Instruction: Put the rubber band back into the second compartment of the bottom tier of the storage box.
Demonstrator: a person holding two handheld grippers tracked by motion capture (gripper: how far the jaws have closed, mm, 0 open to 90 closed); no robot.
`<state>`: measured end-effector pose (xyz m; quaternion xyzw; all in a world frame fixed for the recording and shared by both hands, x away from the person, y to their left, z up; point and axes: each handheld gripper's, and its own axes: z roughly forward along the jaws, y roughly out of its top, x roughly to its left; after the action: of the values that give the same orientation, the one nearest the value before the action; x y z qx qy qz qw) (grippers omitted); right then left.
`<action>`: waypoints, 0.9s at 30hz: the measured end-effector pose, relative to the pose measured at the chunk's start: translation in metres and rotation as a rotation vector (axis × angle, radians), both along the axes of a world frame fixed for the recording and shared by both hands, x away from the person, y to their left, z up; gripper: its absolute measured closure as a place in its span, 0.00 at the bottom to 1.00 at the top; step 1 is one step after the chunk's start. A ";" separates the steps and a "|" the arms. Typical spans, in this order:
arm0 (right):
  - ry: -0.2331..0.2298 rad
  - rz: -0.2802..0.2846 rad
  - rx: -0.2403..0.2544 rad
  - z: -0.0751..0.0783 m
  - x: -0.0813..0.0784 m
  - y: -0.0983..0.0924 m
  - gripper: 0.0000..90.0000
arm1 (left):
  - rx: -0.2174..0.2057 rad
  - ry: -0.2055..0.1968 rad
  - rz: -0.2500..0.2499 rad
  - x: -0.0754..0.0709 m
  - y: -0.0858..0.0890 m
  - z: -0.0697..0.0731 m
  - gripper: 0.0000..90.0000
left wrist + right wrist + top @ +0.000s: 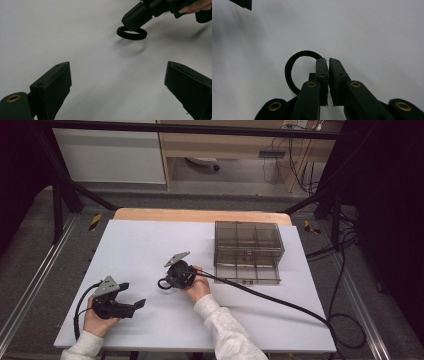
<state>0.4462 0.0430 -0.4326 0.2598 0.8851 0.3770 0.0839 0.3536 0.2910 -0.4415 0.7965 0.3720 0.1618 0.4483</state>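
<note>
A black ring (162,284) lies on the white table top (150,240), left of centre. My right gripper (168,280) points left and down at it, and its jaws are shut on the ring's near edge. In the right gripper view the two pads (322,72) stand almost together at the gripper's tip (328,61), and the ring (288,72) loops out to their left. My left gripper (132,294) rests at the front left, open and holding nothing. The left gripper view has its jaws wide apart (117,72), with the ring (132,37) and the right gripper (132,25) beyond them.
A smoky clear box (247,251) with several compartments stands at the right rear of the table. The right gripper's black cable (280,302) runs across the table to the front right edge. Black frame posts stand at both rear corners.
</note>
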 end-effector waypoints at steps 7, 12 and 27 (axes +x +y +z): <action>0.001 -0.001 0.002 0.006 -0.002 -0.002 0.96 | -0.002 0.000 0.001 0.000 0.000 0.000 0.08; -0.009 0.008 -0.008 0.010 -0.003 -0.005 0.96 | -0.001 -0.001 0.000 0.000 0.000 0.000 0.08; -0.011 -0.003 0.014 0.019 -0.007 -0.025 0.96 | 0.000 0.002 0.000 0.000 0.000 0.000 0.08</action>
<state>0.4396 0.0177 -0.4133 0.2596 0.8815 0.3845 0.0877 0.3535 0.2909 -0.4415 0.7966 0.3724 0.1612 0.4481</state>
